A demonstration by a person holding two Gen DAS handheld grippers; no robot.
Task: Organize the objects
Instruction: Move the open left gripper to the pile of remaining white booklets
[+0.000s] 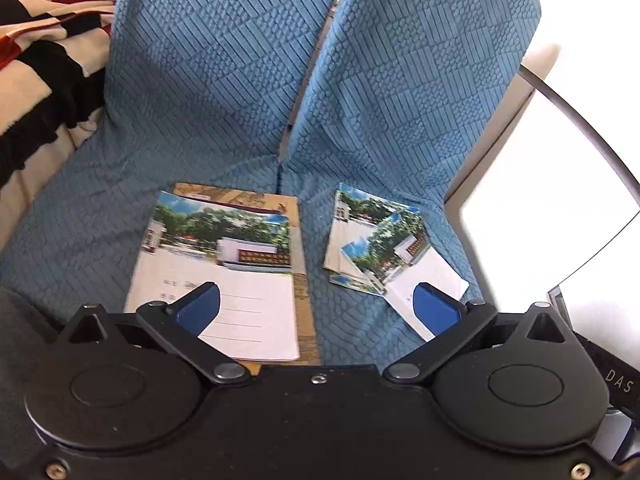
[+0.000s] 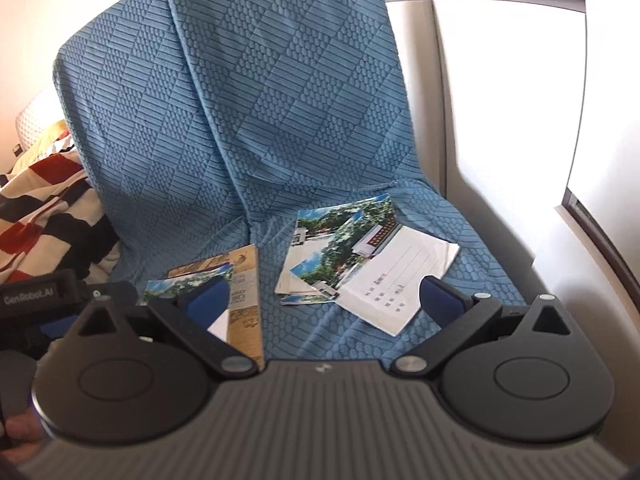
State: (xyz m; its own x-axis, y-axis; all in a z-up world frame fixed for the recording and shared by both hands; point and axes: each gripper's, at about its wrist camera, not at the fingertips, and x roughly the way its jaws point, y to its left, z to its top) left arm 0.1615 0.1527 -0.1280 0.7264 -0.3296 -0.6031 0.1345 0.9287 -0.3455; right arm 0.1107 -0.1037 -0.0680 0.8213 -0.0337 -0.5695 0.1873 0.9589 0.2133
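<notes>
I see L gripper point(image 1: 316, 308) w/ blue pads spread wide, nothing between, above the blue textured sofa cover point(image 1: 224, 80). R gripper point(image 2: 326, 300) jaws also fully apart, empty. On the seat: white photo-cover booklet point(image 1: 224, 276) lying atop brown cardboard-cover book point(image 1: 304, 312), left side. Loose pile of white photo-cover booklets point(image 2: 360, 268) fanned crookedly, right side, well apart from first stack. Striped red/black/cream blanket point(image 1: 36, 60) at far left.

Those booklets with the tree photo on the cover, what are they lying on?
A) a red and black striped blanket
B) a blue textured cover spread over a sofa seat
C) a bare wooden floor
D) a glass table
B: both the neat stack of booklets and the loose, fanned-out booklets lie on the blue textured cover; the striped blanket sits off to the side.
</notes>
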